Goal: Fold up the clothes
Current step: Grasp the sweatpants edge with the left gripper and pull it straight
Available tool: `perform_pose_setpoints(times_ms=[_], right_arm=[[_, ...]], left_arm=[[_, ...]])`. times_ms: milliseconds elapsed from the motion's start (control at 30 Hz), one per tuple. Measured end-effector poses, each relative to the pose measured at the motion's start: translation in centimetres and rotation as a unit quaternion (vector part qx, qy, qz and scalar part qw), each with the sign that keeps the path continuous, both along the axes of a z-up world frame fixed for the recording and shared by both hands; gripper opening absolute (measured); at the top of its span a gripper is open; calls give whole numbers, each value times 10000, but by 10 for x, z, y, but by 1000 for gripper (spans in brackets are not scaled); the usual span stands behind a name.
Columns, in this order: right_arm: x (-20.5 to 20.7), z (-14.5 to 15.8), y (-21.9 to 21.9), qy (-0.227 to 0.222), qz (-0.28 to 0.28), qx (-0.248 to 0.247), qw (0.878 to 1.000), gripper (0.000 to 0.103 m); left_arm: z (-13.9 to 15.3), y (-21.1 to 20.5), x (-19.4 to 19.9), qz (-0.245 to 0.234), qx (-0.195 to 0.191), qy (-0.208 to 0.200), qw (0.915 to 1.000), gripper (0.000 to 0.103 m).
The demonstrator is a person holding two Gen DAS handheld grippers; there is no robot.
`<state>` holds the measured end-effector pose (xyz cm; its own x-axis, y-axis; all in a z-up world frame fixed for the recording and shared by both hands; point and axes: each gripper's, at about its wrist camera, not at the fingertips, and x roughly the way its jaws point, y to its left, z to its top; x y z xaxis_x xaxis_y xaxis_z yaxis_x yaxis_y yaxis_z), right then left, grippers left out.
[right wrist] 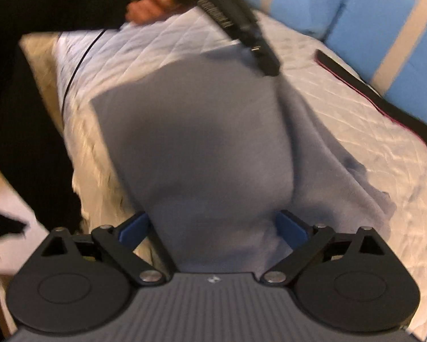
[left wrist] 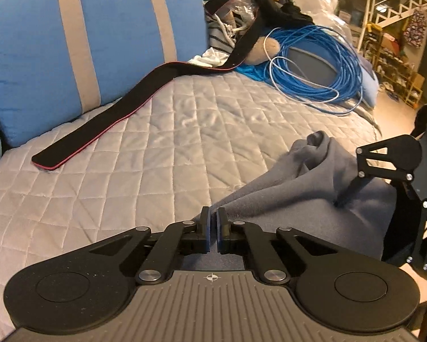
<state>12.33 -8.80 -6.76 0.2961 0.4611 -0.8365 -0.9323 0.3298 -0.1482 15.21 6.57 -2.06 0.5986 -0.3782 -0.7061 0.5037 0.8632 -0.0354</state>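
Item: grey garment [right wrist: 193, 131], spread at the near edge of my quilted bed [left wrist: 145, 154]. My left gripper [left wrist: 213, 229] is pinched closed on its corner. My right gripper [right wrist: 213, 228] stands spread wide, cloth between the unpressed pads. Black strap [left wrist: 105, 125] along the cushion-side edge.

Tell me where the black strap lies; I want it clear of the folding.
In the left wrist view, the black strap lies on the quilt along the blue cushion.
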Motion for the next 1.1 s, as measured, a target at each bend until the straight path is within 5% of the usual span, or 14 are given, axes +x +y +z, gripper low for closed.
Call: perform_pose_setpoints(times_ms=[133, 267, 433, 667, 800, 1100], right_arm=[[0, 3, -8, 69, 160, 131, 9998, 97], [14, 24, -25, 506, -140, 1036, 9932, 97], [32, 46, -47, 168, -834, 1953, 9770, 93], [64, 48, -64, -351, -1689, 1876, 9670, 59], [60, 48, -63, -434, -1399, 1789, 9729, 36], [62, 46, -61, -418, -1179, 1558, 9798, 28]], left_arm=[[-3, -4, 2, 116, 100, -1, 9999, 4], [-5, -4, 3, 169, 105, 10, 9998, 4], [-5, -2, 3, 204, 73, 30, 9998, 4], [-5, -3, 3, 250, 61, 44, 9997, 4], [-4, -2, 1, 253, 37, 23, 9997, 4], [-4, 0, 0, 274, 0, 8, 9996, 4]])
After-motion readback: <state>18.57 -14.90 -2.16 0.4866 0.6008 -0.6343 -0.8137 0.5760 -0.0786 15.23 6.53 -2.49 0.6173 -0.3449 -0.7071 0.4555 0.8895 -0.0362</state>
